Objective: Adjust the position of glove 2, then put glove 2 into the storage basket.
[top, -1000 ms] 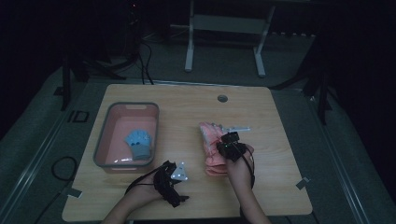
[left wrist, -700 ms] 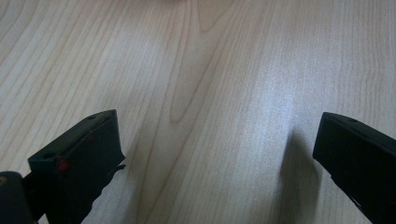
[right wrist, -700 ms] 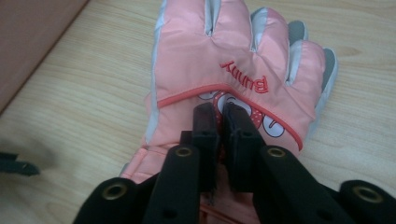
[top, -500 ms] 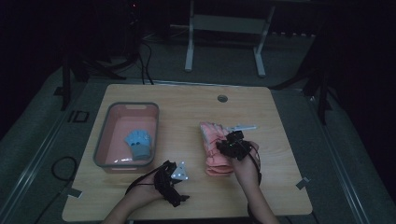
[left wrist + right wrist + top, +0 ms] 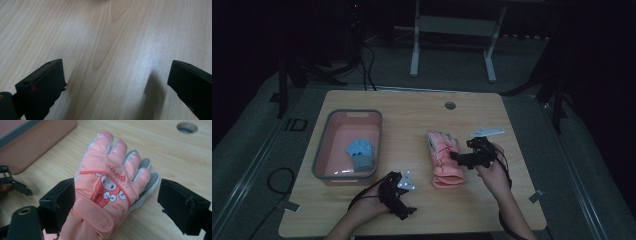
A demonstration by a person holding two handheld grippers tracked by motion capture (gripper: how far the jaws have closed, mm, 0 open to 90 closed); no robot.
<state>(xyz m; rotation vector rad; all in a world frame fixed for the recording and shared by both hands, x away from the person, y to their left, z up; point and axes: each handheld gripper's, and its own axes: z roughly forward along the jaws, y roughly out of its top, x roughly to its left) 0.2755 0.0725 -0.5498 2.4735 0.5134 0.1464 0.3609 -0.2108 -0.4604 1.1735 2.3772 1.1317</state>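
While the right gripper (image 5: 117, 202) stands with its fingers (image 5: 58, 205) spread wide, having just been opening, the pink glove (image 5: 110, 190) lies between them on the worktop (image 5: 170, 152), and neither pad presses on it. The glove's back faces up in the right gripper view, showing a cartoon rabbit print, a strap across the wrist, and grey palm fabric peeking out along the finger edges. Its fingertips point away from the gripper, toward a round hole (image 5: 187, 127) in the wood. In the high view the right gripper (image 5: 459, 159) sits at the glove's right edge, held by the person's right hand (image 5: 493, 172), and the pink glove (image 5: 443, 159) lies lengthwise near the middle of the worktop (image 5: 412, 107).

The left gripper (image 5: 115, 82) also has its fingers (image 5: 43, 85) wide apart, with nothing between them but bare wood. From above, the left gripper (image 5: 404, 207) rests low near the front edge, well apart from the pink glove. To the left stands a pink bin (image 5: 328, 145) with a grey rim, and a blue glove (image 5: 360, 153) lies inside it.
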